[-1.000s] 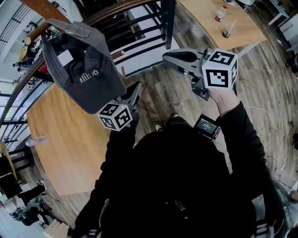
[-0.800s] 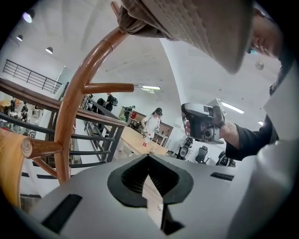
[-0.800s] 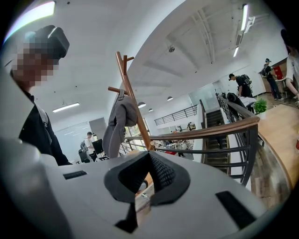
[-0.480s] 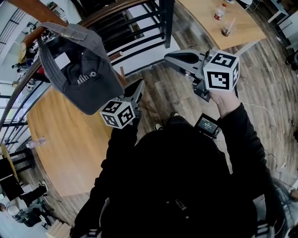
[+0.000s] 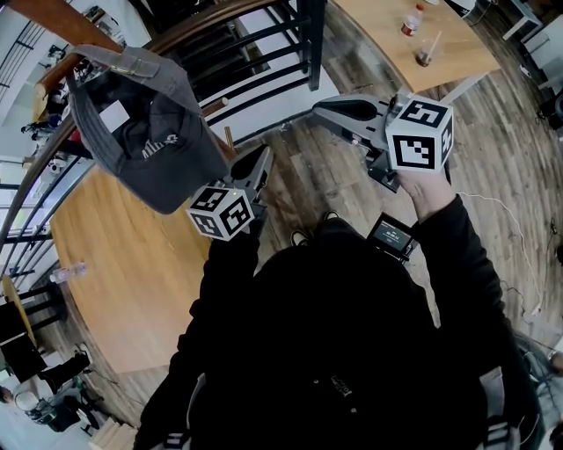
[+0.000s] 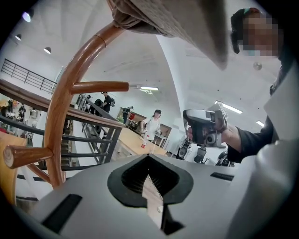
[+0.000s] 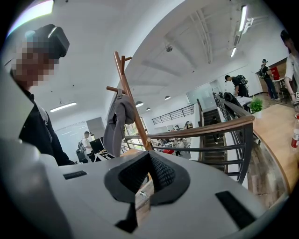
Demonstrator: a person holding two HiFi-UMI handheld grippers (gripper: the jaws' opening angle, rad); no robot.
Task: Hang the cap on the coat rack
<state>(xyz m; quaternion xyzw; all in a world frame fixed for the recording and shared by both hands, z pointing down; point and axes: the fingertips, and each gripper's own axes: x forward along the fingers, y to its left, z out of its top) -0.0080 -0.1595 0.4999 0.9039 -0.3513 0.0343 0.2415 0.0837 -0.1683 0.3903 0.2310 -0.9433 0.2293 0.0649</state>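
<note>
- Cap (image 5: 145,132) is drifting slightly left, hanging free on the coat rack (image 5: 53,18).
- Left gripper (image 5: 261,161) and right gripper (image 5: 321,110) are idling, claws pressed together and empty; task seemingly done.

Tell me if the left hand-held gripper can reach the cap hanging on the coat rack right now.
Probably yes: the cap hangs close by the left hand-held gripper with nothing between them, though its shut jaws would have to open first.
</note>
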